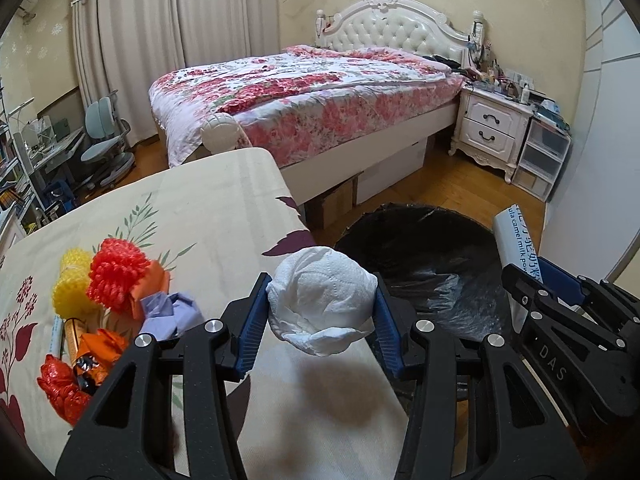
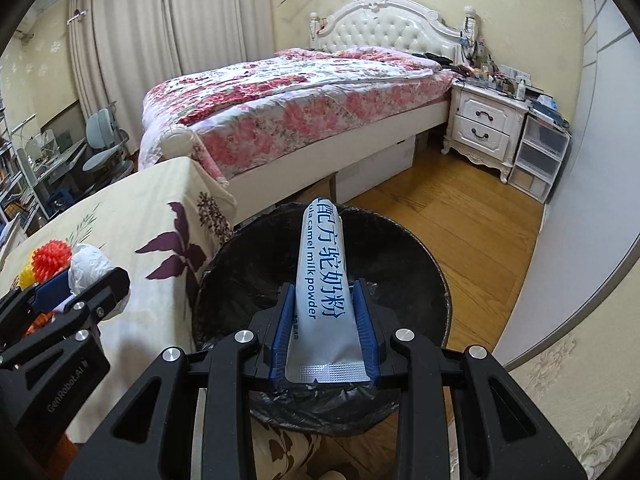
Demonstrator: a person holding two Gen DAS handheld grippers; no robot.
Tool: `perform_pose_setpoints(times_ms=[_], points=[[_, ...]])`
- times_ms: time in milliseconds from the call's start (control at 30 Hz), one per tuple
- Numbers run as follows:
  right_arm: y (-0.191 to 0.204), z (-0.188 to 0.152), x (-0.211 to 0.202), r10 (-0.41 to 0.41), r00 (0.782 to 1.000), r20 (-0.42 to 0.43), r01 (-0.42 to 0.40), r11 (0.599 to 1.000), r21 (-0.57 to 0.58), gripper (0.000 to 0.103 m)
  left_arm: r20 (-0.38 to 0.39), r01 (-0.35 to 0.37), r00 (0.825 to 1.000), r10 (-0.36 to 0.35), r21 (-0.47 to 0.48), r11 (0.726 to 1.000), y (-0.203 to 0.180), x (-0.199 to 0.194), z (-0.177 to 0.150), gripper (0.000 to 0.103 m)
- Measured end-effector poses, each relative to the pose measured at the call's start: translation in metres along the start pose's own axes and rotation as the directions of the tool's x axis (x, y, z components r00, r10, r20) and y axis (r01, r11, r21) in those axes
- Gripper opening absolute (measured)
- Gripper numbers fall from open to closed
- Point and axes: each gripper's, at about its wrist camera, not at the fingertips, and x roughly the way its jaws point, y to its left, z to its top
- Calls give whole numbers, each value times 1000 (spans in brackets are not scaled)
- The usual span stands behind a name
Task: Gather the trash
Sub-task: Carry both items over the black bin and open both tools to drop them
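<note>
1. The left gripper (image 1: 322, 312) is clamped on a crumpled tissue ball (image 1: 322, 300), at the table's (image 1: 208, 200) edge.
2. The right gripper (image 2: 325, 334) pinches a milk powder sachet (image 2: 320, 276) above the black-lined trash bin (image 2: 436, 280).
3. This looks like the drop-off step: next, release the sachet, then bring the tissue over the bin.
4. More wrappers (image 1: 92, 356) wait on the table.

Being pinched between the blue fingers (image 1: 256, 320) at both flanks: a crumpled white tissue ball (image 1: 322, 304), bulging past the tips, with the black-lined trash bin (image 1: 420, 264) lying just beyond and to the right. Standing lengthwise between the other pair of fingers (image 2: 282, 332): a silver-white camel milk powder sachet (image 2: 320, 280), blue-lettered, crimped end nearest, projecting over the bin's mouth. Lying left of the fingers: red and yellow mesh puffs (image 1: 116, 276), lilac paper (image 1: 168, 312), orange wrappers (image 1: 100, 350).
</note>
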Motion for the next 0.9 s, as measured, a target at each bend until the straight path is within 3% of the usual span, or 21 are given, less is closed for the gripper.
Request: perform_pose_setpoints(times_ms=[533, 633, 700, 767, 900], points=[[-23, 5, 27, -40, 998, -42, 43, 997, 71, 31, -44, -23, 999, 25, 47, 999, -18, 35, 10, 49], [-26, 5, 28, -43, 998, -44, 47, 996, 77, 33, -44, -21, 999, 24, 53, 998, -19, 37, 11, 59], [-28, 5, 29, -45, 998, -50, 49, 995, 86, 38, -43, -32, 998, 34, 62, 998, -20, 39, 11, 66], [-29, 5, 30, -47, 998, -50, 52, 994, 98, 49, -47, -33, 998, 36, 61, 998, -20, 40, 11, 72], [-31, 6, 27, -63, 997, -42, 67, 992, 108, 56, -39, -46, 998, 48, 53, 998, -18, 39, 13, 86]])
